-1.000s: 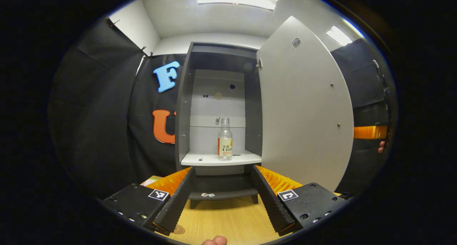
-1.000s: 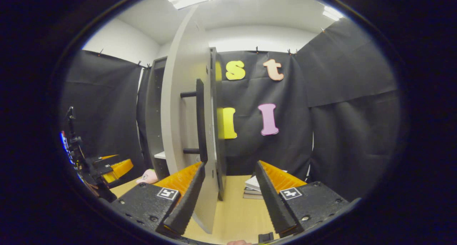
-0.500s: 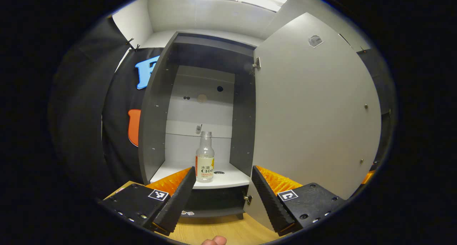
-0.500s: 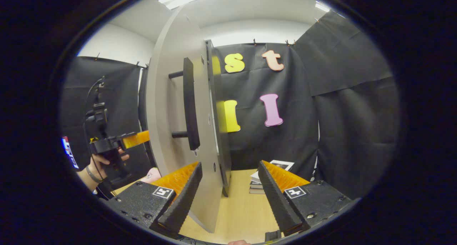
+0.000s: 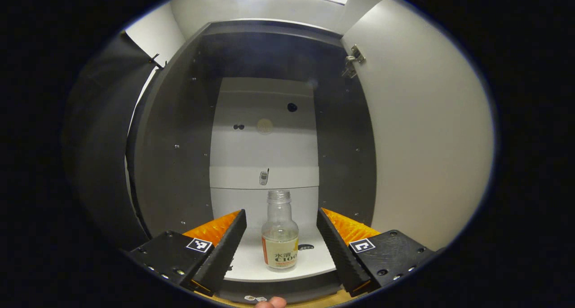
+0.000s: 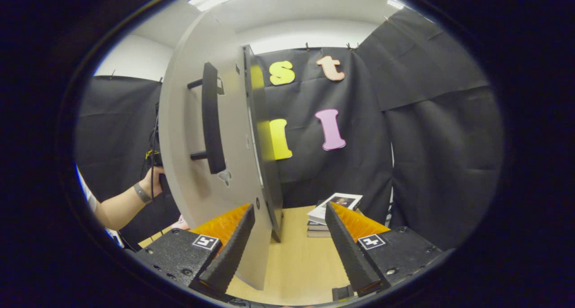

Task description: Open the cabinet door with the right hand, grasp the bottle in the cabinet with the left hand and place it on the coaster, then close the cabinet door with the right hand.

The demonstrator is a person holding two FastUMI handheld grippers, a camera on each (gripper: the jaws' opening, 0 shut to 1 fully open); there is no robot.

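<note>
In the left gripper view a clear bottle [image 5: 280, 238] with a yellow and white label stands upright on the cabinet's white shelf [image 5: 251, 267]. My left gripper [image 5: 281, 245] is open, one finger on either side of the bottle, neither touching it. The cabinet door [image 5: 426, 133] stands open to the right. In the right gripper view the same door [image 6: 197, 133] shows edge-on with its dark bar handle [image 6: 210, 117]. My right gripper [image 6: 287, 243] is open by the door's lower edge and holds nothing.
A stack of books [image 6: 330, 211] lies on the wooden table [image 6: 296, 263] beyond the door. A person's forearm [image 6: 123, 202] reaches behind the door at the left. Dark cabinet walls [image 5: 175, 155] enclose the shelf on both sides.
My left gripper has moved forward into the cabinet, and the bottle now sits between its open fingers. The right gripper has shifted slightly, so the door's handle looks higher and farther left.
</note>
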